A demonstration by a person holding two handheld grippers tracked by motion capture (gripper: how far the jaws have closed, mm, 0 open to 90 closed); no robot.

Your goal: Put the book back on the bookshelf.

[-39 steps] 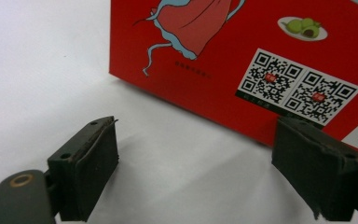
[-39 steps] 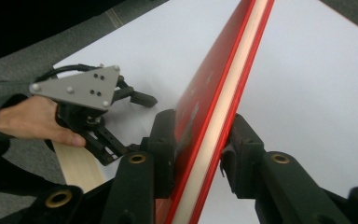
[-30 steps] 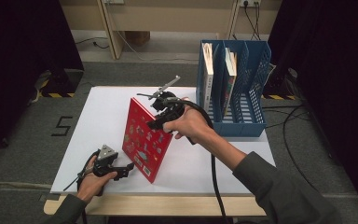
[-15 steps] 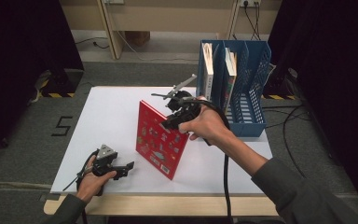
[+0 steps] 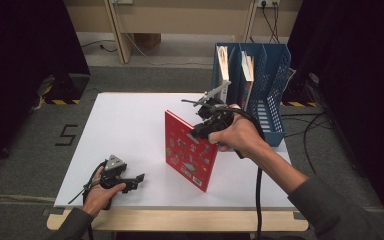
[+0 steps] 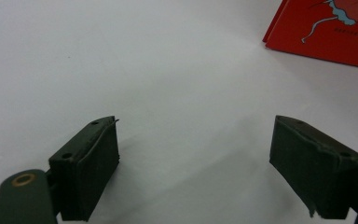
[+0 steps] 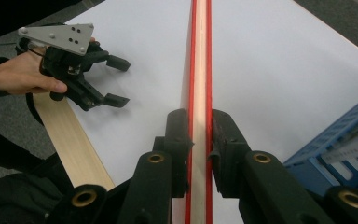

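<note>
Right hand-held gripper (image 7: 199, 140) was clamped on top edge of red book (image 5: 190, 156), upright on counter (image 5: 125, 125), w/ blue rack (image 5: 272, 75) just beyond. Left hand-held gripper (image 6: 196, 163) lay open, empty. Advice: keep book vertical, lift clear, align w/ free slot. Count: 1 red book, 1 rack, approx. 2 books filed.

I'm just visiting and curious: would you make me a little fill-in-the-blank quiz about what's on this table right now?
1. The right hand-held gripper is clamped on a ____ book.
2. The book stands on its ____ on the white table.
3. The left hand-held gripper has its jaws ____, with nothing between them.
4. The file rack behind the book is ____ in colour.

Missing words: red; edge; open; blue
</note>
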